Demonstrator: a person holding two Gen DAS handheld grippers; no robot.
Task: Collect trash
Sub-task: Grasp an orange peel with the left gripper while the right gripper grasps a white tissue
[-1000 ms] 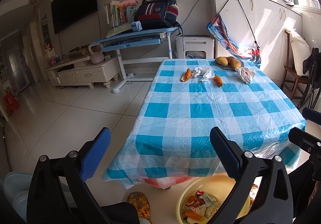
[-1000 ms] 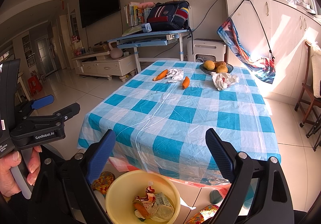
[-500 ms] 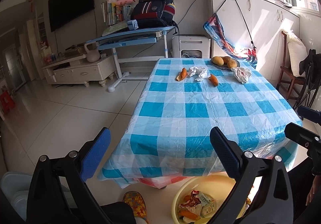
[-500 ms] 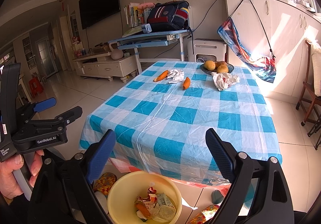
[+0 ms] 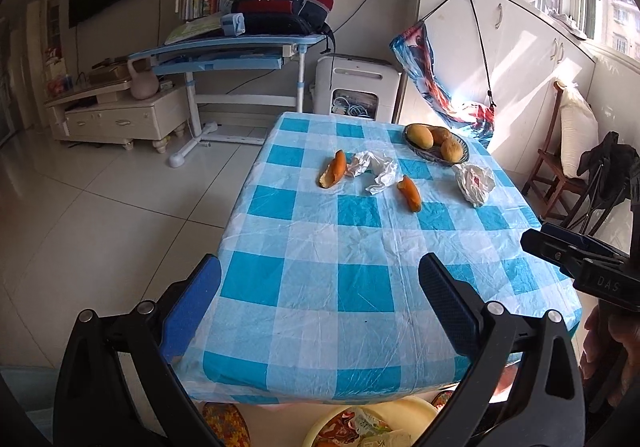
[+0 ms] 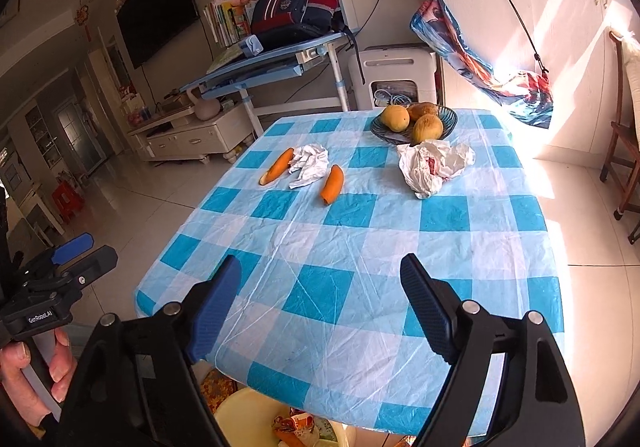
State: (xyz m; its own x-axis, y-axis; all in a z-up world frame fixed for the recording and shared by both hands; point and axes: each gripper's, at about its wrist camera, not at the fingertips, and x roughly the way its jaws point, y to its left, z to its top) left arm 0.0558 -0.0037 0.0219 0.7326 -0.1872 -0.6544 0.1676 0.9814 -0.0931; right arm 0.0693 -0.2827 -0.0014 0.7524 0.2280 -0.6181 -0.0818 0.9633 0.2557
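My left gripper (image 5: 320, 299) is spread wide and empty over the near edge of the checked table (image 5: 360, 287). My right gripper (image 6: 320, 299), also empty, has just been narrowing but remains apart. Far ahead lie two orange peels (image 6: 276, 166), one crumpled tissue (image 6: 310, 165) between them and one crumpled plastic bag (image 6: 430, 167) at right. One yellow bin (image 6: 244, 413) sits below.

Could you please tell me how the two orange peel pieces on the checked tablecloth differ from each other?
The left peel lies against the left side of the crumpled tissue; the right peel lies apart from it, nearer the table's front. The left peel looks longer and slimmer and shows a pale inner edge; the right peel looks shorter and plumper. They tilt in slightly different directions. Both are orange, curved, and lie untouched on the tablecloth.
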